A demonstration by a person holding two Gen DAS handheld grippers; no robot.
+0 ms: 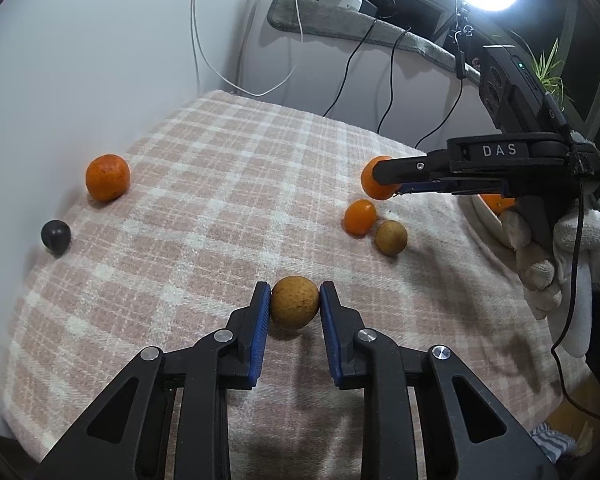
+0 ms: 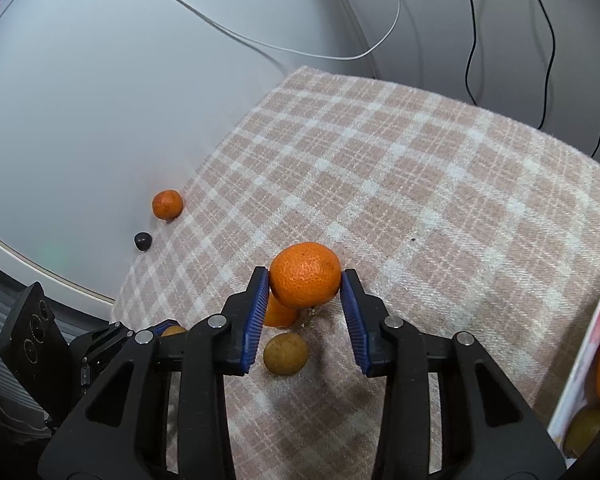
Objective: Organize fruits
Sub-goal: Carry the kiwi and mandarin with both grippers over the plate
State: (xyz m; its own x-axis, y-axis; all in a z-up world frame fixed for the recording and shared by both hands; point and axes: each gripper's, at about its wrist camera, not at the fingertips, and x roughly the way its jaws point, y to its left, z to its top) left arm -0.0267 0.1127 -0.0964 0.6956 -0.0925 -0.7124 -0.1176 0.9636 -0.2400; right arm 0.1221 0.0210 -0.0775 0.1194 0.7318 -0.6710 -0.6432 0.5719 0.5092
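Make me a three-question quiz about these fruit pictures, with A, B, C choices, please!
1. Where does the small dark round fruit lie?
A. in the plate
B. on the checked pink blanket, near its wall-side edge
C. between blue pads

2. What colour is the round fruit between the right gripper's pads?
A. orange
B. green
C. purple

3. What is the left gripper doing?
A. hanging open over nothing
B. holding a cable
C. shut on the round tan speckled fruit

Answers:
1 B: it sits on the cloth's edge beside the white wall, below an orange mandarin.
2 A: the orange mandarin in the pads has bright, dimpled peel.
3 C: both blue pads touch the tan fruit's sides.
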